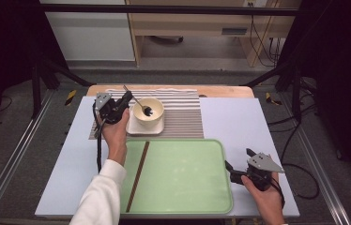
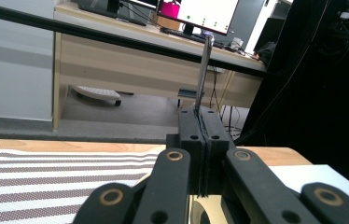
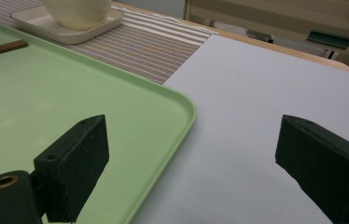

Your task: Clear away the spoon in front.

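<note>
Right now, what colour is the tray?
Pale green tray, plain with no pattern; the high view shows it best.

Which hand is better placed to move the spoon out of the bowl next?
Left. The left gripper is already shut on the spoon handle, its head in the bowl. The right gripper rests open beside the green tray, far off.

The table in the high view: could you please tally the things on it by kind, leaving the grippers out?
Trays: 1, green tray
Placemats: 1, striped placemat
Plates: 1, square plate under the bowl
Bowls: 1, cream bowl
Spoons: 1, spoon held over the bowl
Chopsticks: 1 brown pair, on the tray
Total: 6
</note>
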`<act>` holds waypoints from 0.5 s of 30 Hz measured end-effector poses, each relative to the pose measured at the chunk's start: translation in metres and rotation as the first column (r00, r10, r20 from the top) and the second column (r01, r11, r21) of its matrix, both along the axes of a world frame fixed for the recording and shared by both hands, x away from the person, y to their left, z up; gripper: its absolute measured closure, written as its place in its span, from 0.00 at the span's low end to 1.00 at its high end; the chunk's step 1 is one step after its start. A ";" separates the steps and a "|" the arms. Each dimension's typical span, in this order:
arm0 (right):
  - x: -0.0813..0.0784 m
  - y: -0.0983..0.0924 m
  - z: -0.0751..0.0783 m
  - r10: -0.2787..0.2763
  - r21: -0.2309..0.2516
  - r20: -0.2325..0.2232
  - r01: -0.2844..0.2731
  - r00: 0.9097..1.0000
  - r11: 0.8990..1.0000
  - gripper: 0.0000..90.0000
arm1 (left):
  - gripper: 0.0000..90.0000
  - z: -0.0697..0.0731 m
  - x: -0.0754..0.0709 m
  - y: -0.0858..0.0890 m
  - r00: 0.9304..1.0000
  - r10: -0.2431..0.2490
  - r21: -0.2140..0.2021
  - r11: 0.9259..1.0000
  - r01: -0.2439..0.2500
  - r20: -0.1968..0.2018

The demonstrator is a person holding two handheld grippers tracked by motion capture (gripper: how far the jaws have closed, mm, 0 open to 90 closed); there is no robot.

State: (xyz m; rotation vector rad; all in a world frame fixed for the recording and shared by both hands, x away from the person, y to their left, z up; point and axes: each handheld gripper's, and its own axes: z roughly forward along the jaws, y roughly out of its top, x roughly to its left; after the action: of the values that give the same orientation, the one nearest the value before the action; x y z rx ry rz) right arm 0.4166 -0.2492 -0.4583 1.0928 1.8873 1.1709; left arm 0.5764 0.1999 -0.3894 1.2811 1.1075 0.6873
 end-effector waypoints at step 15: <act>0.000 0.003 0.000 0.006 -0.006 0.007 -0.006 1.000 1.000 0.11 | 0.99 0.043 -0.039 0.000 0.994 -0.102 0.050 0.994 0.100 0.035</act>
State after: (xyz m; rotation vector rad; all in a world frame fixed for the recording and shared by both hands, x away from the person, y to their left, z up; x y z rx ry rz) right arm 0.4170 -0.2459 -0.4581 1.0794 1.8890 1.1695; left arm 0.5376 0.2000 -0.3465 1.3508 0.9934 0.6630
